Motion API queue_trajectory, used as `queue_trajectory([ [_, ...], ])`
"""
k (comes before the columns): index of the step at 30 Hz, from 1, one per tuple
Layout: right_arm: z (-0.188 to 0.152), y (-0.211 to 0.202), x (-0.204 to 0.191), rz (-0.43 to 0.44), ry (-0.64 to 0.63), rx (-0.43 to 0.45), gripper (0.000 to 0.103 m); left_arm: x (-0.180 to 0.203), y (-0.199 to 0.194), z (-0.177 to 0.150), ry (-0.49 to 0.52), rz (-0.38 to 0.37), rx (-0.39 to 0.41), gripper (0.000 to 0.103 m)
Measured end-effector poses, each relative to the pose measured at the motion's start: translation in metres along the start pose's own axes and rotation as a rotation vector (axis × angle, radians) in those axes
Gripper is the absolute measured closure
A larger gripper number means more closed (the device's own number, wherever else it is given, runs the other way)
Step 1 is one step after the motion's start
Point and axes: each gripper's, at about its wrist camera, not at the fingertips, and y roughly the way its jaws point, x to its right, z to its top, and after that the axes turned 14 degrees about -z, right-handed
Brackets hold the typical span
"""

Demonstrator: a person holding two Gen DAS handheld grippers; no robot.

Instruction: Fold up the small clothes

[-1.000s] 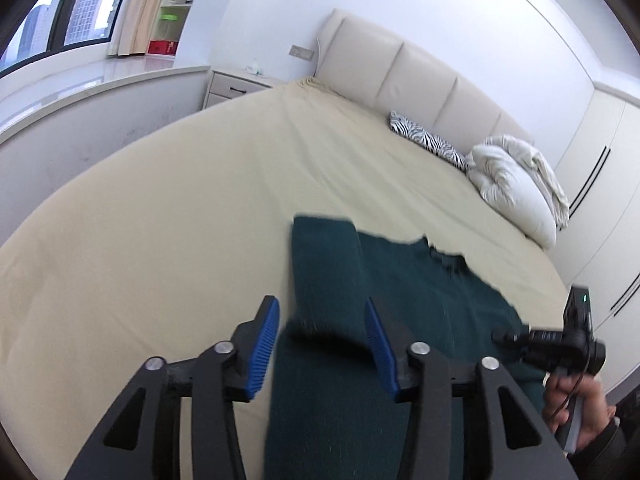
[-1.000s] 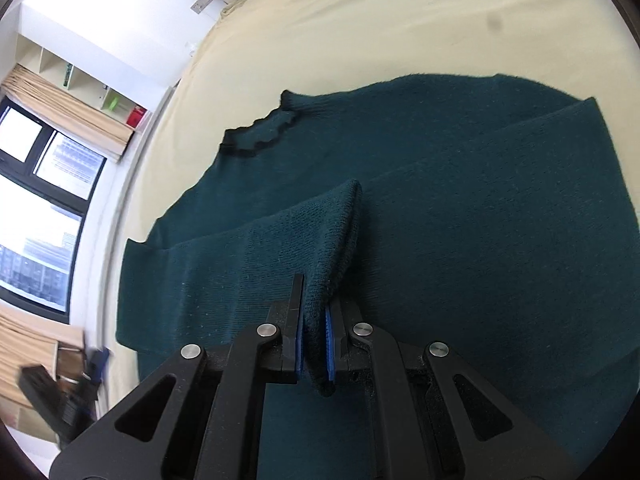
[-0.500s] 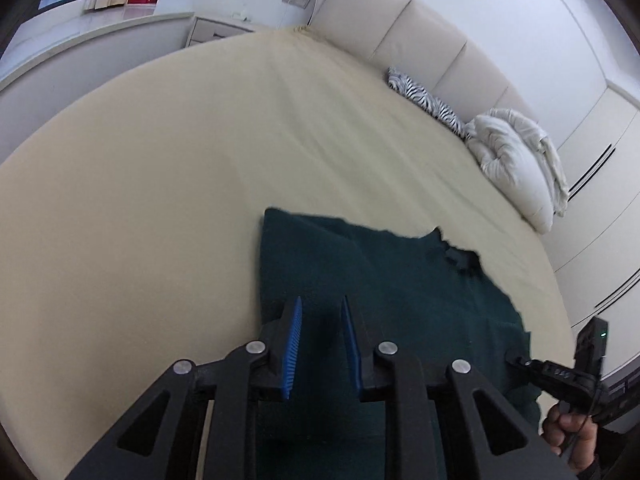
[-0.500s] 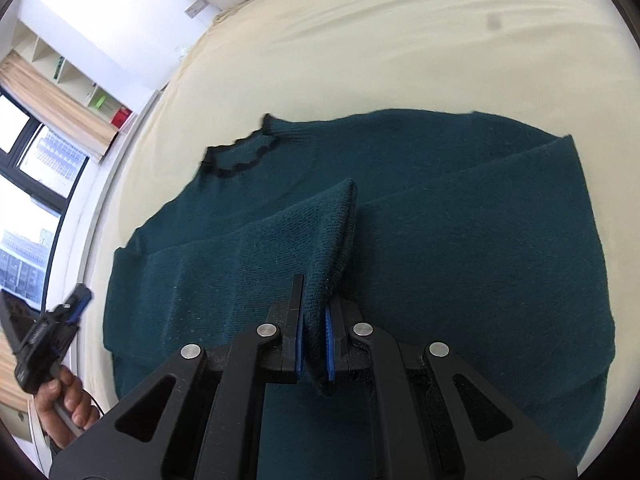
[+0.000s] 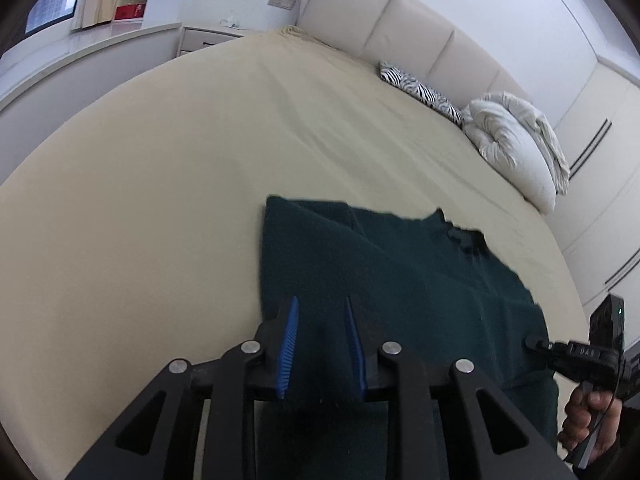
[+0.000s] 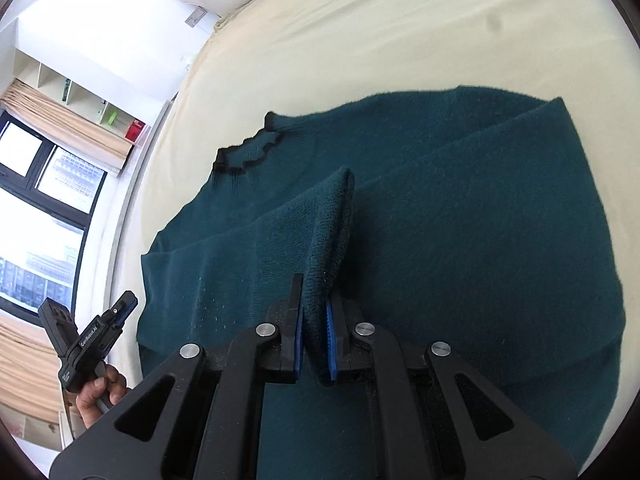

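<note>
Your right gripper (image 6: pixel 314 320) stays clamped on the cuff of a sleeve (image 6: pixel 328 232), its blue pads pressed narrow against the knit, as it was a second ago, holding that sleeve up in a ridge over the body of the dark green sweater (image 6: pixel 480 240). The sweater lies spread on the cream bed (image 5: pixel 160 200), its black-edged collar (image 6: pixel 248 156) toward the headboard (image 5: pixel 380 28) and its other sleeve folded across the chest. Your left gripper (image 5: pixel 320 344) hangs low over the sweater's near edge with its jaws partly apart; half a second ago the gap was narrower, and a second ago it was wide. Knit shows between the pads, but whether they touch it cannot be told. The left camera now takes in more of the room than half a second ago: the window (image 5: pixel 52 0), the zebra-print pillow (image 5: pixel 420 92) and the rolled white duvet (image 5: pixel 516 144) beside it.
</note>
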Motion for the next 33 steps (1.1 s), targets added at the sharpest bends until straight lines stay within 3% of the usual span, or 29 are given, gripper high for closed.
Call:
queue_trajectory([
  [3, -0.002, 0.008, 0.008, -0.025, 0.009, -0.016, 0.095, 0.011, 0.01, -0.023, 0.108, 0.076, -0.044, 0.078],
  [7, 0.002, 0.02, 0.03, 0.065, 0.109, -0.051, 0.095, 0.007, 0.006, -0.025, 0.088, 0.063, -0.047, 0.078],
  [10, 0.002, 0.016, 0.036, 0.064, 0.144, -0.054, 0.094, 0.012, 0.002, -0.02, 0.103, 0.071, -0.061, 0.078],
  [12, 0.002, 0.01, 0.04, 0.042, 0.173, -0.058, 0.093, 0.018, -0.008, -0.013, 0.117, 0.074, -0.031, 0.077],
  [16, 0.003, -0.017, 0.041, -0.016, 0.185, 0.038, 0.092, 0.025, -0.019, 0.011, 0.122, 0.047, 0.039, 0.069],
  [20, 0.008, -0.03, 0.013, 0.081, 0.099, 0.081, 0.092, 0.023, 0.008, 0.031, 0.106, 0.055, 0.025, 0.069],
  [23, 0.013, -0.018, -0.005, 0.094, 0.036, 0.081, 0.092, 0.01, 0.043, 0.027, 0.105, 0.126, -0.055, 0.069],
  [24, 0.015, -0.009, -0.006, 0.091, 0.032, 0.074, 0.092, 0.002, 0.054, 0.022, 0.083, 0.118, -0.086, 0.069],
  [26, 0.019, 0.02, 0.001, 0.029, 0.048, 0.011, 0.092, -0.003, 0.052, 0.018, 0.076, 0.089, -0.05, 0.069],
  [27, 0.019, 0.032, 0.006, 0.041, 0.065, -0.011, 0.093, -0.004, 0.05, 0.018, 0.073, 0.086, -0.051, 0.069],
  [29, 0.018, 0.031, 0.017, 0.121, 0.12, 0.0, 0.092, -0.002, 0.045, 0.018, 0.079, 0.085, -0.053, 0.069],
  [33, 0.009, 0.003, 0.017, 0.138, 0.097, 0.112, 0.092, -0.003, 0.035, 0.012, 0.075, 0.073, -0.037, 0.069],
])
